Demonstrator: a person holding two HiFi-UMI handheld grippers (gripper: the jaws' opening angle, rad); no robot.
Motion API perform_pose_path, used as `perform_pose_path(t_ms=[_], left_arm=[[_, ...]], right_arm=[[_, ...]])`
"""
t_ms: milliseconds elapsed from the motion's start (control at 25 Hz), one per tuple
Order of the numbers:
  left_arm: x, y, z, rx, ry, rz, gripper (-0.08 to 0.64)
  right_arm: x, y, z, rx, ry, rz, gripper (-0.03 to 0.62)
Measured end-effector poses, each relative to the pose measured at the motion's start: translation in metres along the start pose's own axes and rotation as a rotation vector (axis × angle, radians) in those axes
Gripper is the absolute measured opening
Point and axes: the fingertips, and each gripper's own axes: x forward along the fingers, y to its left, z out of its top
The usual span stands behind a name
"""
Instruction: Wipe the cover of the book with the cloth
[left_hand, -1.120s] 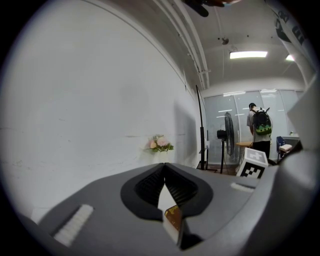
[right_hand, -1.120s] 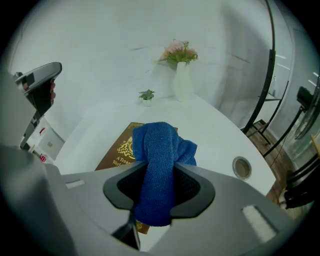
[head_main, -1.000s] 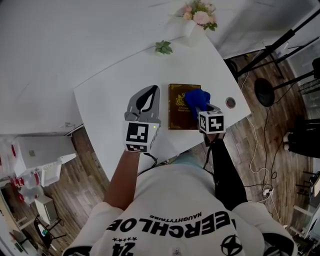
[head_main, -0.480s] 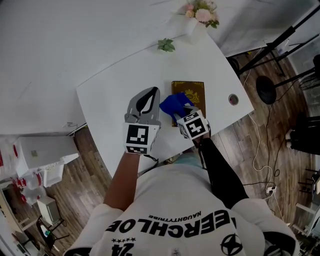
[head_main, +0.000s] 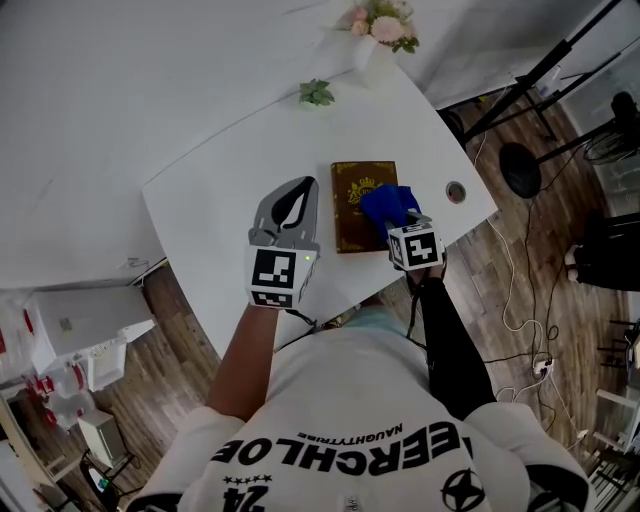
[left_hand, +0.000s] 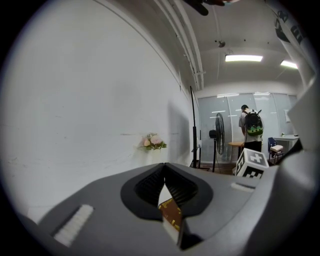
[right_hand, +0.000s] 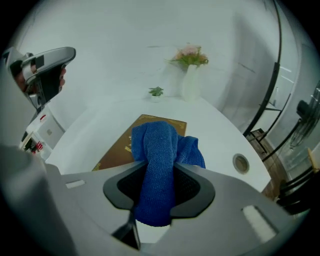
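So the book (head_main: 362, 205) lies flat on the white table (head_main: 230, 170), cover up, near the corner closest to the person. Its long axis runs straight away from them, with the far short end aimed toward the little plant (head_main: 317, 93) and the flowers (head_main: 380, 22) by the wall. Gold ornament shows on the brown cover (can't read any of it).

The right gripper (head_main: 403, 218) has its jaws clamped on the blue cloth (head_main: 388, 203). A thick fold is pinched between them, and the loose end is bunched on the book's right half, spilling over the right long edge.

The left gripper (head_main: 303, 185) is held up over the table just left of the book, touching nothing. Its jaws are closed tip to tip with nothing in them. A sliver of the book shows through the gap lower down, but that's just seen past the jaws.

The views differ a bit:
- The head view gives you the book's whole outline, plus the round grommet (head_main: 456, 190) in the table to the right of it.
- In the right gripper view the cloth hides the book's near right part, so only the far end and left side show. The left gripper hangs up at the left.
- The left gripper view looks out level across the room: wall, a standing fan (left_hand: 219, 135), and a person (left_hand: 251, 127) with a backpack way in the back. None of that shows from the head.
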Motion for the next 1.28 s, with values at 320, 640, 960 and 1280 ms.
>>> perform_pose_path(t_ms=[320,640,960,1280], left_arm=[[0.001,-0.010,-0.005,0.005,0.003,-0.047,0.058],[-0.008,-0.012,-0.012,-0.004,0.006,-0.056,0.058],[-0.009,-0.018,-0.021,-0.004,0.020,-0.076,0.058],[-0.014,-0.020,-0.036,0.001,0.046,-0.088,0.058]], right_arm=[[-0.017,-0.005,0.006,0.068,-0.080,-0.019,0.129],[-0.004,0.108,0.014,-0.094,-0.068,0.215,0.130],[-0.001,0.079,-0.003,-0.056,-0.047,0.145,0.130],[-0.023,-0.011,-0.034,0.121,-0.033,-0.041,0.129]])
